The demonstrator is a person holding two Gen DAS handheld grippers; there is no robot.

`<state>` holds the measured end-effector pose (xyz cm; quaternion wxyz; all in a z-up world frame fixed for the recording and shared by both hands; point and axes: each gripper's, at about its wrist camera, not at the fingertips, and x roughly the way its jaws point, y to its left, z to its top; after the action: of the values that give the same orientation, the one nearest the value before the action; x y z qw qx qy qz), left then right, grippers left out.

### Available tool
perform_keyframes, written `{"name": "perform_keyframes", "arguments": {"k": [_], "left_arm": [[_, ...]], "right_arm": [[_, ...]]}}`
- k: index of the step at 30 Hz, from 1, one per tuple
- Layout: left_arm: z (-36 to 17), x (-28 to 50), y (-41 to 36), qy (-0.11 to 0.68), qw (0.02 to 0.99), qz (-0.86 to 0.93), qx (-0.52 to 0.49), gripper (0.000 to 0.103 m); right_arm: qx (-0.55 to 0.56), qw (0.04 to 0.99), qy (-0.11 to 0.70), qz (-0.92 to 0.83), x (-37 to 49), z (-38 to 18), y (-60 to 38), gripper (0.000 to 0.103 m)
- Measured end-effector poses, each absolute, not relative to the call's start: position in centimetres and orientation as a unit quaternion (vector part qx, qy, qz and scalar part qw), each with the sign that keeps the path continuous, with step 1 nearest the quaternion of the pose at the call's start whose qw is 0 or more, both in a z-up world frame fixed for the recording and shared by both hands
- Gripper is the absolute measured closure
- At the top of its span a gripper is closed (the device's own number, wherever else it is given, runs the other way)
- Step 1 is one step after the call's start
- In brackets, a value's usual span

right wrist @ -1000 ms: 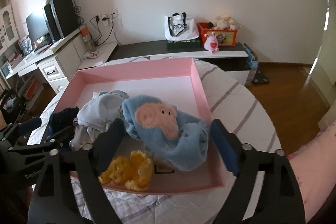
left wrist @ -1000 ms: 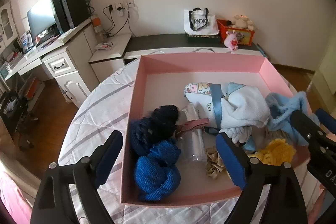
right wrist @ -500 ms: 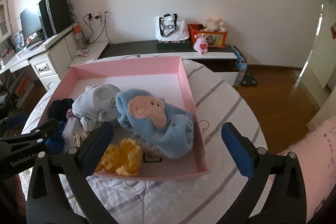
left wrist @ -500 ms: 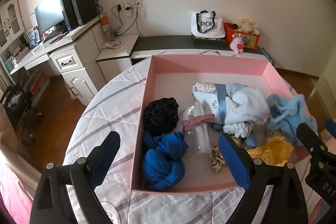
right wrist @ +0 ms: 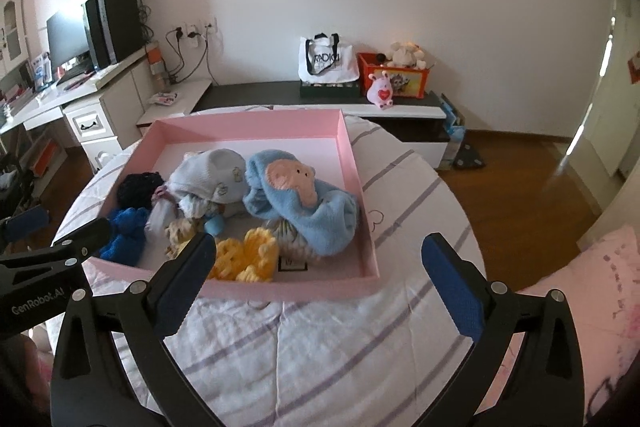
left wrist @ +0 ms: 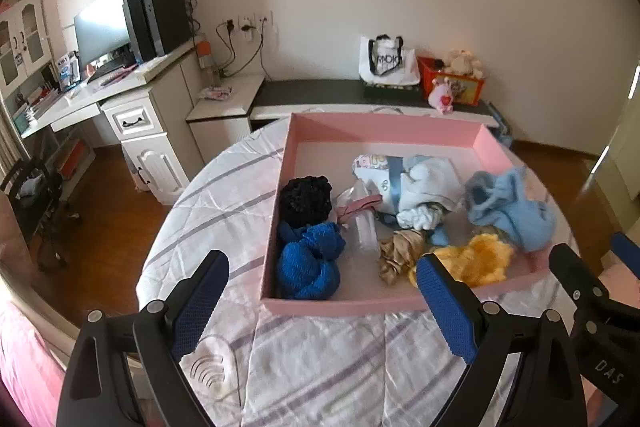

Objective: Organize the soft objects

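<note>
The pink box (right wrist: 362,195) stands on a round table (right wrist: 320,347) with a striped white cloth, and all the soft things lie inside it. At the left wall there are a black knitted ball (left wrist: 306,195) and, nearer, a blue knitted ball (left wrist: 310,263). In the middle lie a pale blue baby garment (right wrist: 212,175), a beige scrunchie (left wrist: 396,253) and a clear plastic piece with a pink band. At the right side rests a blue fleece item (right wrist: 304,203) with a peach face patch, and the yellow knitted piece (right wrist: 248,259) lies just beside the near wall.

The left gripper (left wrist: 322,307) is spread wide and holds nothing; it hangs over the cloth just before the near wall of the box. The right gripper (right wrist: 320,283) has just been opening, and nothing is between its jaws now; they stand wide over the near right corner.

Both tools look pulled away from the box, probably because the things are already gathered there. The items seem piled more than sorted, so the task may be near its end or waiting for one more tidy move.
</note>
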<state>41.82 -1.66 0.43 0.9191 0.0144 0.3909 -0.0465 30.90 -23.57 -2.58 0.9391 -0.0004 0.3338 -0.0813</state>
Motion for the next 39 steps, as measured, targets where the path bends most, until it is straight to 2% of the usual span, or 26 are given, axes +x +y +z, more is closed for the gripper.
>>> {"name": "perform_keyframes", "arguments": {"k": [16,25,39], "left_arm": [[6.8,27.8,-0.4,0.321,0.946,-0.051,0.003,0.008],[10.1,19.8,1.0,0.274,0.96,-0.051,-0.007,0.002],[13.2,8.8,1.6,0.202,0.978,-0.052,-0.003,0.0]], "right_arm": [[-0.027,0.962,0.261,-0.072,20.8,2.9,-20.7,0.0],[-0.026,0.974,0.212,-0.07,14.7,5.4,-19.8,0.0],[-0.027,0.989,0.131,-0.068,6.4,8.4,-19.0,0.0]]}}
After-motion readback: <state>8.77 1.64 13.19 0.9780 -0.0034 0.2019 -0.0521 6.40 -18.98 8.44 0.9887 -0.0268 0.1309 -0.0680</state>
